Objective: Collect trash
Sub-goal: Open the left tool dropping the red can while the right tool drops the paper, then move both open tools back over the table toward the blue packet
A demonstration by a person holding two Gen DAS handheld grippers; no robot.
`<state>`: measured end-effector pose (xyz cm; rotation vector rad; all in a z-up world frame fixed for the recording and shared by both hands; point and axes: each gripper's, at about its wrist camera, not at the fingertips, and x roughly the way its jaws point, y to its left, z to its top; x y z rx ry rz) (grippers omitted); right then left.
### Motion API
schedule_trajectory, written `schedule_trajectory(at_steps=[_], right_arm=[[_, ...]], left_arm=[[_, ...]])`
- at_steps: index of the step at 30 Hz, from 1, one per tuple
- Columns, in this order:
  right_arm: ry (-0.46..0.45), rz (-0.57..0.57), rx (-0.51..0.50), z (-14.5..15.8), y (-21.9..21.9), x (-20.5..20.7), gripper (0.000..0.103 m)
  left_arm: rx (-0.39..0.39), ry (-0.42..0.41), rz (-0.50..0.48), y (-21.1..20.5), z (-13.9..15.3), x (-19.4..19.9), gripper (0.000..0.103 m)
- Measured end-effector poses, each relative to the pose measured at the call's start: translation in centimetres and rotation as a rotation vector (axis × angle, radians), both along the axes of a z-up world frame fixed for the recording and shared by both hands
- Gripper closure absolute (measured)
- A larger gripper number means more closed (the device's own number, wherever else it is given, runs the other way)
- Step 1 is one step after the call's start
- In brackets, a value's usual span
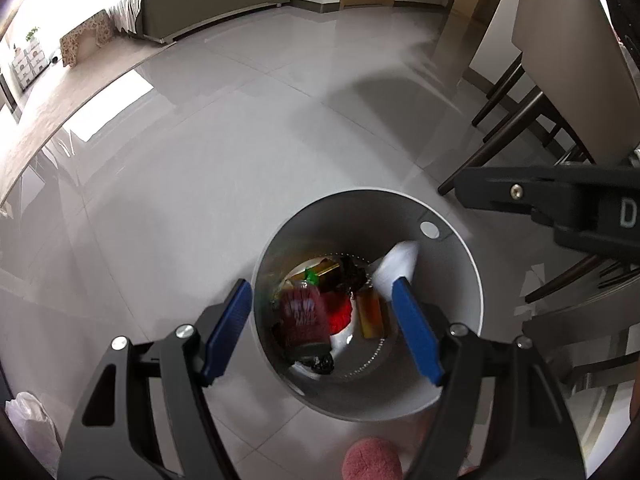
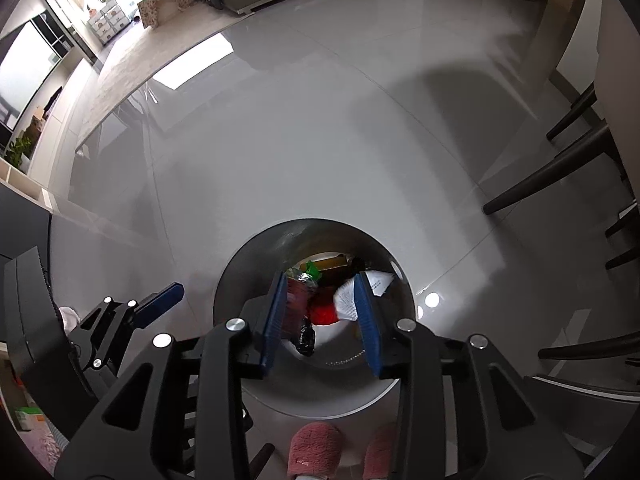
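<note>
Both grippers are hovering over the grey bin (image 1: pixel 456 364) on the floor, and the trash is lying inside it. The left gripper (image 1: pixel 322 328) is holding its jaws wide, nothing between them. The right gripper (image 2: pixel 322 320) is standing part open above the bin mouth, pads pressing on nothing. Down in the bin, the white paper (image 2: pixel 352 300) and red wrapper (image 1: pixel 340 312) are looking light, soft and crushable, likely slippery; pinching a crumpled fold should be holding best.

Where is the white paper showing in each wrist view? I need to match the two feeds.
Left wrist: white paper sits inside the bin, upper right, beside the right blue finger.
Right wrist: white paper sits inside the bin, right of centre.
Shared landmark: red item among the trash.
</note>
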<state>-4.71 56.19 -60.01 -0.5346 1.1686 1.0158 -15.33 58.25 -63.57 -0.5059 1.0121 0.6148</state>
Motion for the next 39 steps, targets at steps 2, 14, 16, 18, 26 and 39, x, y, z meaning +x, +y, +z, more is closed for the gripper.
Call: schedule_trajectory(at_steps=[2, 14, 16, 18, 26, 39], right_arm=[[-0.005, 0.003, 0.0, 0.4, 0.2, -0.1, 0.069], [-0.03, 0.013, 0.044, 10.0, 0.6, -1.1, 0.065], [-0.039, 0.025, 0.059, 13.3, 0.2, -1.4, 0.065], [-0.048, 0.033, 0.079, 16.8, -0.5, -1.7, 0.065], [-0.121, -0.018, 0.138, 30.6, -7.1, 0.6, 0.064], [-0.302, -0.471, 0.182, 45.0, -28.8, 8.3, 0.062]], left_arm=[[-0.001, 0.002, 0.0, 0.1, 0.2, -0.2, 0.03], [0.032, 0.047, 0.029, -0.1, 10.1, -2.3, 0.03], [0.059, 0.053, 0.034, -0.4, 13.0, -2.6, 0.031], [0.092, 0.06, 0.034, -0.9, 17.0, -2.7, 0.03], [0.107, 0.008, -0.012, -4.3, 31.7, -1.2, 0.03], [0.128, -0.142, -0.383, -16.3, 45.2, 8.0, 0.03]])
